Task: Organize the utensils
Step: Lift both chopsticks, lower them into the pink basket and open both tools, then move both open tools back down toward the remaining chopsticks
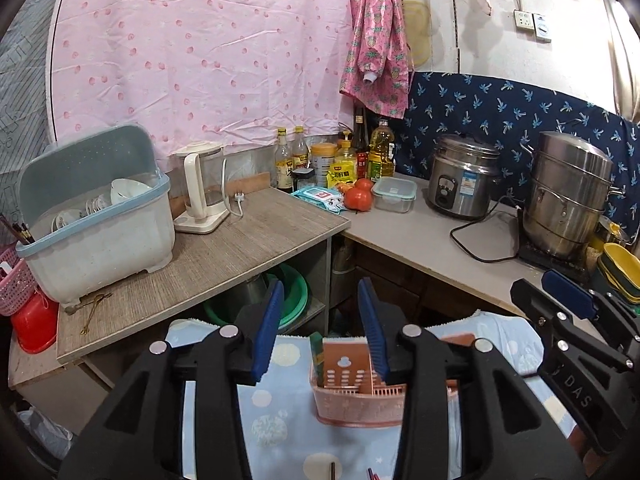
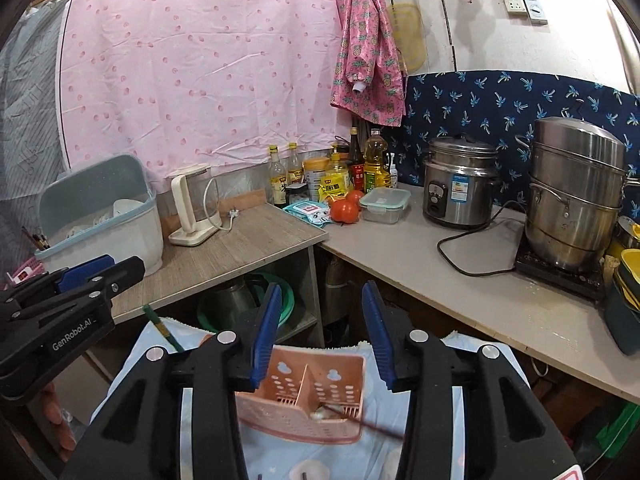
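A stacked steel steamer pot (image 1: 568,196) stands at the right end of the grey counter (image 1: 424,240), on a dark hob plate, with a steel rice cooker (image 1: 460,178) just left of it toward the back edge, its black cord looping across the counter between them. On the lower wood-grain counter (image 1: 224,256) the biggest container is a pale dish-drainer box (image 1: 100,232) near the left end, its blue lid raised; white bowls and plates sit inside, and dark chopsticks poke from its left corner. Beside it, toward the back edge, a white-handled glass kettle (image 1: 202,192) stands on its base. At the back corner where the two counters meet stands a cluster of sauce and oil bottles (image 1: 336,156), and in front of them a clear lidded food box (image 1: 394,194); its contents cannot be made out. Two tomatoes lie just left of it. Close to the cameras, on a blue spotted towel (image 1: 276,412), is the pink utensil caddy (image 2: 304,400), a slotted basket split by a middle wall: the right compartment holds a pale spoon bowl with a dark handle leaning out over the near rim, and a green-tipped stick (image 1: 317,354) stands at the caddy's left side. The left gripper (image 1: 322,328) hangs above the caddy with jaws spread and nothing between the blue pads; the right gripper (image 2: 322,332) likewise stands parted and empty over it.
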`<state>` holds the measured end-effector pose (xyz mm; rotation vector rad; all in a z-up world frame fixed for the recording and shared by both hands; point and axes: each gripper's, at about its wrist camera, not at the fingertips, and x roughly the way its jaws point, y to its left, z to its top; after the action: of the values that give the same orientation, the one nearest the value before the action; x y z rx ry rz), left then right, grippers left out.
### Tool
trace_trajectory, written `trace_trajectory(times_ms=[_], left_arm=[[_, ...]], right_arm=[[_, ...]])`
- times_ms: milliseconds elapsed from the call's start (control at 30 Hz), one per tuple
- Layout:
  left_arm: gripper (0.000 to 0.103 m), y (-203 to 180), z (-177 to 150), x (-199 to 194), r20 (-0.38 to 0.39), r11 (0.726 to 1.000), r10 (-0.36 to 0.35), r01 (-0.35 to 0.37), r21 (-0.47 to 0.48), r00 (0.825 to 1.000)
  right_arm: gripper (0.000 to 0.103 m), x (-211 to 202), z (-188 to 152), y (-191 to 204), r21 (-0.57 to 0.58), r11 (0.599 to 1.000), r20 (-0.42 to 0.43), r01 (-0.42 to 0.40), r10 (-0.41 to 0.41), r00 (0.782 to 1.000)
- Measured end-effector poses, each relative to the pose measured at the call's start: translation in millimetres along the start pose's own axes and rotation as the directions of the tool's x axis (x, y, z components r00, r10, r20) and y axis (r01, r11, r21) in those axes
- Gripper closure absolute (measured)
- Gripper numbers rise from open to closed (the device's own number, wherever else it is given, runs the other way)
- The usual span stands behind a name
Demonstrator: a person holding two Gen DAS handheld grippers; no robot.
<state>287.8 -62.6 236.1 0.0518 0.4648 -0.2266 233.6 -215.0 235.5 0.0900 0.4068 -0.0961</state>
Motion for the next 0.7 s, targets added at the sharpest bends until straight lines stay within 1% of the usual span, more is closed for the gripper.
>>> trace_trajectory(times_ms=[133, 233, 333, 433, 533, 700], left_arm=[[0.066, -1, -9, -23, 0.007, 1.0, 0.004, -0.004, 0.011, 1.0], [0.066, -1, -22, -45, 0.0, 1.0, -0.003, 0.003, -0.002, 1.0], [0.066, -2, -38, -66, -0.008, 1.0, -0.007, 0.007, -0.003, 1.0], [0.066, -3, -59, -84, -0.032, 1.0, -0.01, 0.01, 0.0, 0.999], [0.066, -5, -88, -101, -0.067, 1.0, -0.014, 0.014, -0.005, 0.998], [0.066, -6, -133, -116, -0.127, 0.999, -0.022, 0.019, -0.028, 0.992]], right_arm=[[0.06, -29, -15, 2, 0.007, 1.0, -0.004, -0.019, 0.019, 1.0], [0.06, -51, -29, 3, 0.01, 0.999, -0.014, -0.03, 0.03, 0.999], [0.06, -76, -52, 4, 0.005, 0.999, -0.031, -0.034, 0.034, 0.999], [0.059, -98, -79, 4, 0.002, 0.999, -0.059, -0.034, 0.034, 0.998], [0.059, -117, -111, 3, -0.003, 1.0, -0.096, -0.024, 0.023, 0.995], [0.059, -137, -158, -2, 0.01, 1.0, -0.163, -0.01, 0.011, 0.987]])
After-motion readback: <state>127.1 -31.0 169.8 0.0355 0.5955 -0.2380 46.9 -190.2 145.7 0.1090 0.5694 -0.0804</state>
